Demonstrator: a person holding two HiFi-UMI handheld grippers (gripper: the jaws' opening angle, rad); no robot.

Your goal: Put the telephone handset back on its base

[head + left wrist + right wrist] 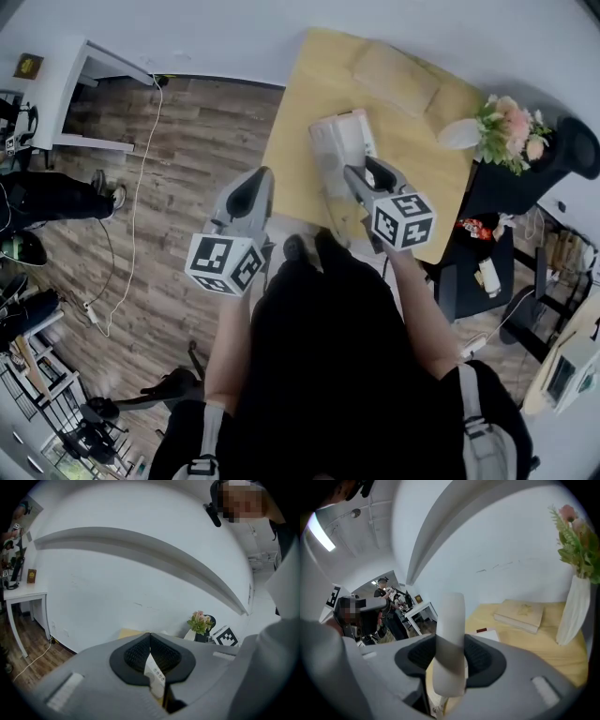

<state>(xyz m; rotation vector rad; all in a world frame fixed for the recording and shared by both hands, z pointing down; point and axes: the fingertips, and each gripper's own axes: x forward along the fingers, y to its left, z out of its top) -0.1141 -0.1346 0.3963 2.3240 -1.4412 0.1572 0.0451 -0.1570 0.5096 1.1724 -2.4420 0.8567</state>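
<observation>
Handset (450, 639) is clamped in my right gripper (356, 175) above the base (337, 141), left gripper (257, 180) closed on nothing; next I should lower it, lined up along the base.

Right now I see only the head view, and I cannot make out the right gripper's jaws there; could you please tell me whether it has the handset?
Observer: Yes. In its own view the right gripper is shut on the white handset, which stands between its pads.
Operator: Thank you. Is the left gripper carrying anything?
Observer: No. Its own view shows the left gripper with jaws together and nothing gripped.
</observation>
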